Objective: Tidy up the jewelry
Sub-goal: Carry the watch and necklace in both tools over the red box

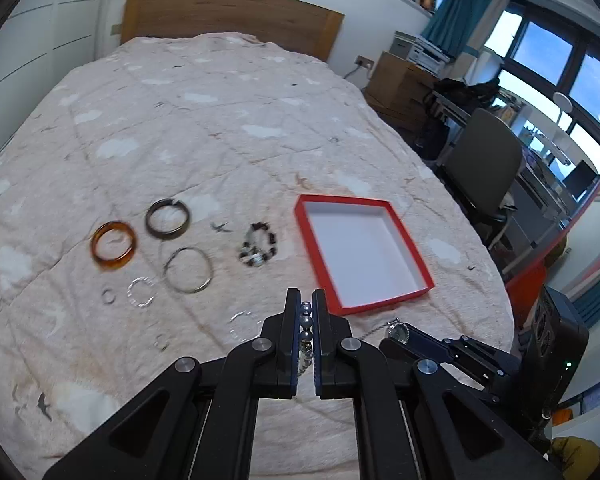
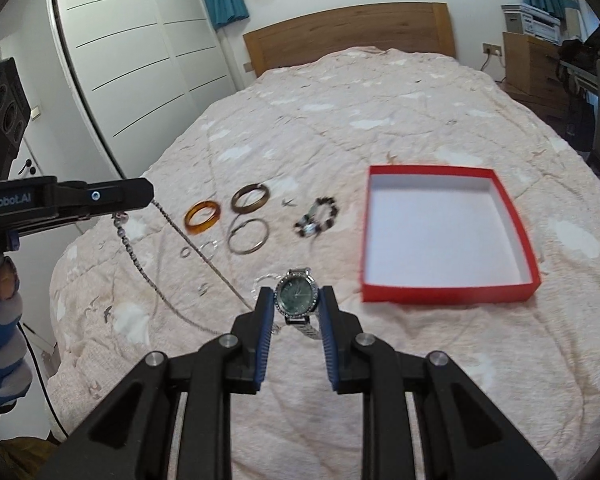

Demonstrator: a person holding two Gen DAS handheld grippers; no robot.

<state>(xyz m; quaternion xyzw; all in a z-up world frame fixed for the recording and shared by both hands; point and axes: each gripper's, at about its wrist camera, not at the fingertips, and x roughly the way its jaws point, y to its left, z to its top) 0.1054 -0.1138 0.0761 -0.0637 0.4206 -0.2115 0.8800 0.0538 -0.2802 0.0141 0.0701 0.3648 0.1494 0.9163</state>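
Observation:
My left gripper [image 1: 307,300] is shut on a beaded necklace [image 1: 306,322] and holds it above the bed; in the right wrist view the necklace [image 2: 134,258] hangs from that gripper [image 2: 140,196] in a long loop. My right gripper [image 2: 294,300] is shut on a silver wristwatch [image 2: 295,297] with a green dial, held above the bed; it also shows in the left wrist view [image 1: 398,330]. An empty red box [image 1: 320,240] with a white inside [image 2: 446,292] lies on the bed, ahead and right of both grippers.
On the pink quilt [image 1: 220,128] lie an amber bangle [image 1: 114,245], a dark bangle [image 1: 167,218], a thin metal bangle [image 1: 188,269], a dark beaded bracelet [image 1: 258,245] and several small rings. A wardrobe [image 2: 140,52] stands left; a desk chair [image 1: 480,160] stands right.

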